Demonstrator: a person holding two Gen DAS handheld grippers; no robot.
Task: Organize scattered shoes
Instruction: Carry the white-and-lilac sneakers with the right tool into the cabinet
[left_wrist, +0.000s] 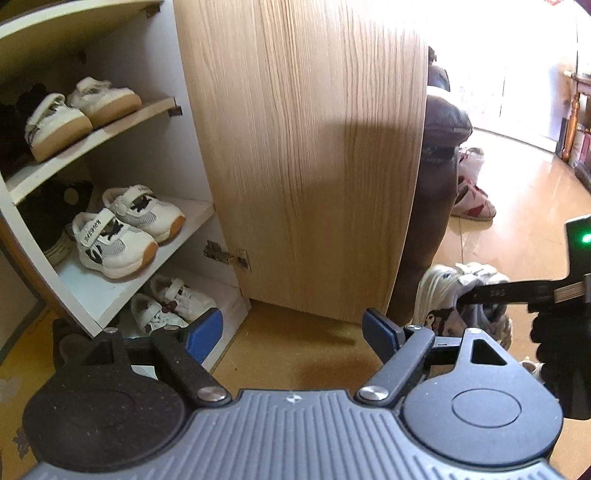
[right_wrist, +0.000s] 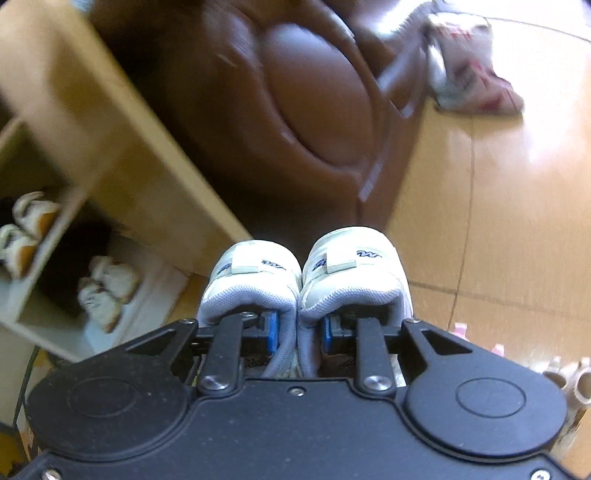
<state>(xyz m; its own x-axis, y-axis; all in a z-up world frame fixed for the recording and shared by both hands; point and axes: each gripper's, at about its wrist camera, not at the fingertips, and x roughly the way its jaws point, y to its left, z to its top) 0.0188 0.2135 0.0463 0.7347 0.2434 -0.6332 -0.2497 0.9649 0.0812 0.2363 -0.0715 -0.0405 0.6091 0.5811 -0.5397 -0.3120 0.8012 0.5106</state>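
Note:
A pair of pale grey-white sneakers (right_wrist: 354, 258) hangs side by side off the floor. My right gripper (right_wrist: 300, 332) has one blue pad inside each shoe and is shut on the two inner collars, pinching them together. In the left wrist view the same pair (left_wrist: 436, 291) shows at the lower right, beside the open wooden cabinet door (left_wrist: 303, 147). My left gripper (left_wrist: 293, 332) is open with nothing between its fingers, low in front of the shoe cabinet. White sneaker pairs stand on the upper shelf (left_wrist: 122, 118), the middle shelf (left_wrist: 192, 218) and the cabinet's bottom (left_wrist: 232, 299).
A brown leather sofa (right_wrist: 295, 110) stands behind the door. A red-and-white shoe (left_wrist: 472, 199) lies on the glossy tiled floor (right_wrist: 498, 184) beyond it. Small pink and beige footwear (right_wrist: 569, 373) lies at the lower right. Dark shoes fill the shelves' left side (left_wrist: 48, 218).

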